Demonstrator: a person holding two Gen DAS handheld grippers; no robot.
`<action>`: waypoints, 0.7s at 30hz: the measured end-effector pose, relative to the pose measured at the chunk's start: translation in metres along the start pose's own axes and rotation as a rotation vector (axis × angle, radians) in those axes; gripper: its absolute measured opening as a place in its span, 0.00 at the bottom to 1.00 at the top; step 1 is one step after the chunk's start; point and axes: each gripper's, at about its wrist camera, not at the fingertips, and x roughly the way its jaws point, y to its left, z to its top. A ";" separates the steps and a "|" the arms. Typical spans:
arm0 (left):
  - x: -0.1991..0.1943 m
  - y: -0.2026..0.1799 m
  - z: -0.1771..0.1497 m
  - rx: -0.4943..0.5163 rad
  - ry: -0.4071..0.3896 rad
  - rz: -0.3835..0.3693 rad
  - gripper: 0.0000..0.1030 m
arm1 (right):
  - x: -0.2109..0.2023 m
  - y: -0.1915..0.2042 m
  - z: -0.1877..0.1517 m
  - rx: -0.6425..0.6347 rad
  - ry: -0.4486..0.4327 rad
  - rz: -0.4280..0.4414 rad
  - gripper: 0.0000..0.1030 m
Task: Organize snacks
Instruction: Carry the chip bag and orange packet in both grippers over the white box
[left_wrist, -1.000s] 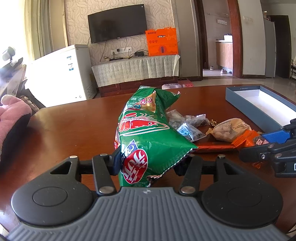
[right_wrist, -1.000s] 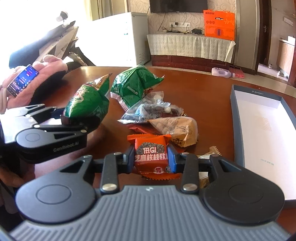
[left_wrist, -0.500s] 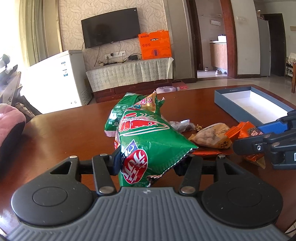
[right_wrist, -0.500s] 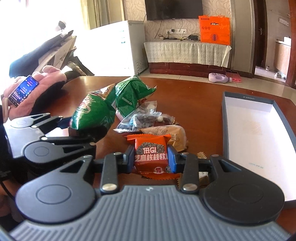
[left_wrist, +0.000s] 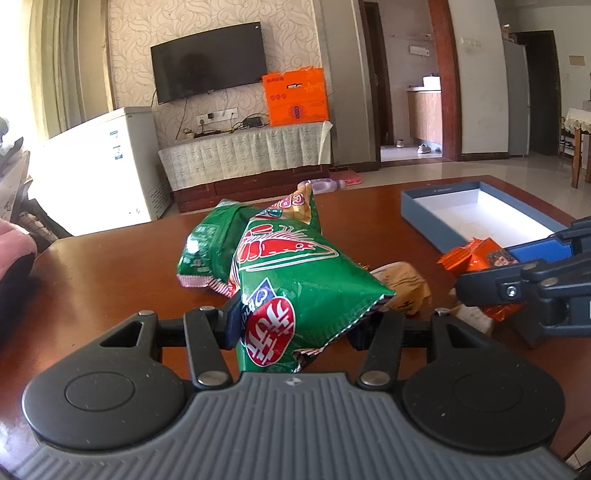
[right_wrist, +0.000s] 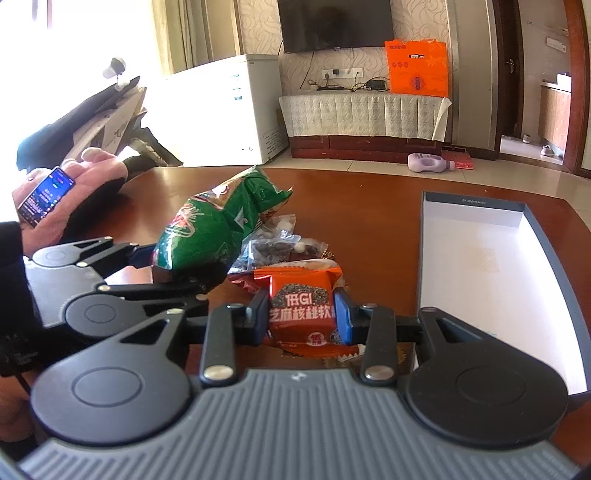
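The chip bag (left_wrist: 295, 280) is green with a red shrimp picture and a red circle with white letters. The snack packet (right_wrist: 301, 310) is orange with white letters and a dark speckled patch. The tabletop (left_wrist: 110, 273) is shiny red-brown. The box (right_wrist: 476, 266) is white inside with grey-blue walls. The left gripper (left_wrist: 301, 326) and right gripper (right_wrist: 301, 317) are black with blue pads.
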 end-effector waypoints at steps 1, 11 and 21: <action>-0.001 -0.003 0.001 0.003 -0.004 -0.005 0.57 | -0.002 -0.001 0.000 0.001 -0.004 -0.001 0.38; -0.002 -0.027 0.008 0.015 -0.015 -0.024 0.57 | -0.012 -0.011 0.000 0.017 -0.025 -0.015 0.38; -0.003 -0.047 0.017 0.023 -0.025 -0.063 0.57 | -0.020 -0.018 -0.001 0.033 -0.044 -0.031 0.38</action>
